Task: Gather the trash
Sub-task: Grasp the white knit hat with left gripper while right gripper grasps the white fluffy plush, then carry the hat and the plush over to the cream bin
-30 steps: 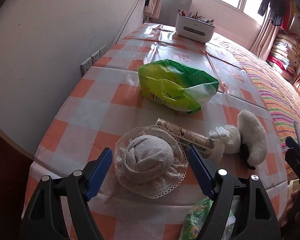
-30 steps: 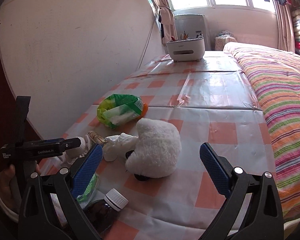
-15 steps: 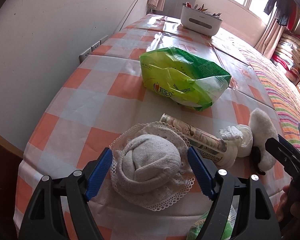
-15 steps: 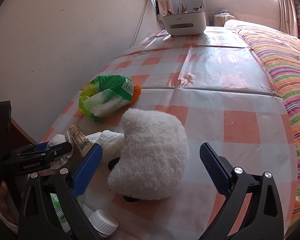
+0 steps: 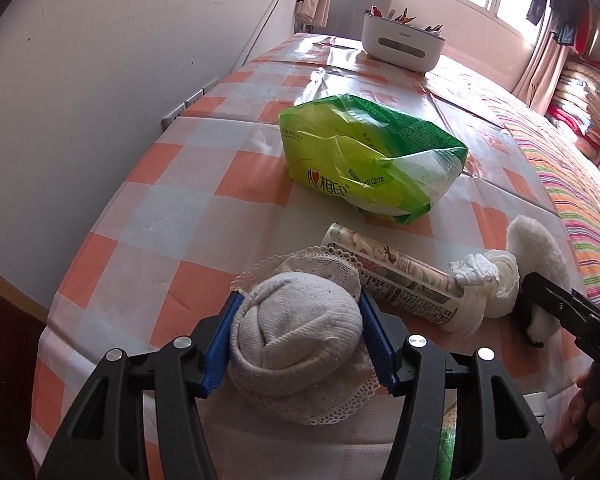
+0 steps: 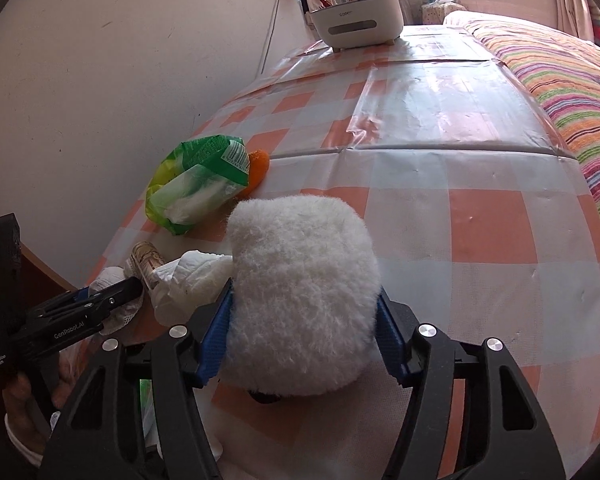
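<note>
A rolled sock (image 5: 298, 322) with lace trim lies on the near edge of the checked table (image 5: 172, 184), between the blue pads of the left gripper (image 5: 300, 330); the jaws are closing and the pads press its sides. Just beside it lie a printed tube (image 5: 396, 276) and a crumpled tissue (image 5: 488, 280). To the right, a white fluffy pad (image 6: 304, 304) sits on the table between the pads of the right gripper (image 6: 304, 336), whose jaws are also closing, pads touching the fluff. Farther back lies a green pack (image 5: 364, 160), torn open, with white tissues showing inside; something orange (image 6: 258, 168) sits against it. At the far end stands a white bin (image 6: 356, 20) holding pens and small items.
</note>
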Motion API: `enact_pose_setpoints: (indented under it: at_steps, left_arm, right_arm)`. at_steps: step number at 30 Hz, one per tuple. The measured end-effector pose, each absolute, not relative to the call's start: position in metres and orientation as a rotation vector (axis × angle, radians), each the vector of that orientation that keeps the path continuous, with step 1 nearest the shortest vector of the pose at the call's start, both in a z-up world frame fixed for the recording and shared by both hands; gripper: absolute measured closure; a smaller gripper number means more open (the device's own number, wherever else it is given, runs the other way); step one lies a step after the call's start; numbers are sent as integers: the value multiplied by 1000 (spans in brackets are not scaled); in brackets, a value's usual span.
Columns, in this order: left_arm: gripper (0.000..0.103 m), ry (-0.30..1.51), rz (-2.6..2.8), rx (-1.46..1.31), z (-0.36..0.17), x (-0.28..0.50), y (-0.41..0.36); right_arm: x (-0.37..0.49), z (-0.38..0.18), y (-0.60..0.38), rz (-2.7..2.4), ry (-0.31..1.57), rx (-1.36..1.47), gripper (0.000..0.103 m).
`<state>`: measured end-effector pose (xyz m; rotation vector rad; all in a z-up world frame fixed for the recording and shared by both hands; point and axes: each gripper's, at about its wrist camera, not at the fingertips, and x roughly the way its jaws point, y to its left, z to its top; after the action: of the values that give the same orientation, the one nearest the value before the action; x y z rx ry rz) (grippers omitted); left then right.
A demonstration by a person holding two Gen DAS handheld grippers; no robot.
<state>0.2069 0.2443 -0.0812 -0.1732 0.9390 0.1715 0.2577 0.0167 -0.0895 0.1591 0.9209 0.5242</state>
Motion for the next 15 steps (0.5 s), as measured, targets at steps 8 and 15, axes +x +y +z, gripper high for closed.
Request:
enact_pose_setpoints:
  at_steps: [8,15]
  left_arm:
    - [51,932,159,-177,-79,203,242]
    - [51,896,160,-159,-69,198,235]
  right_arm:
    - [244,-83,14,542,889,187,49]
    - [230,-72,8,551,849,206,49]
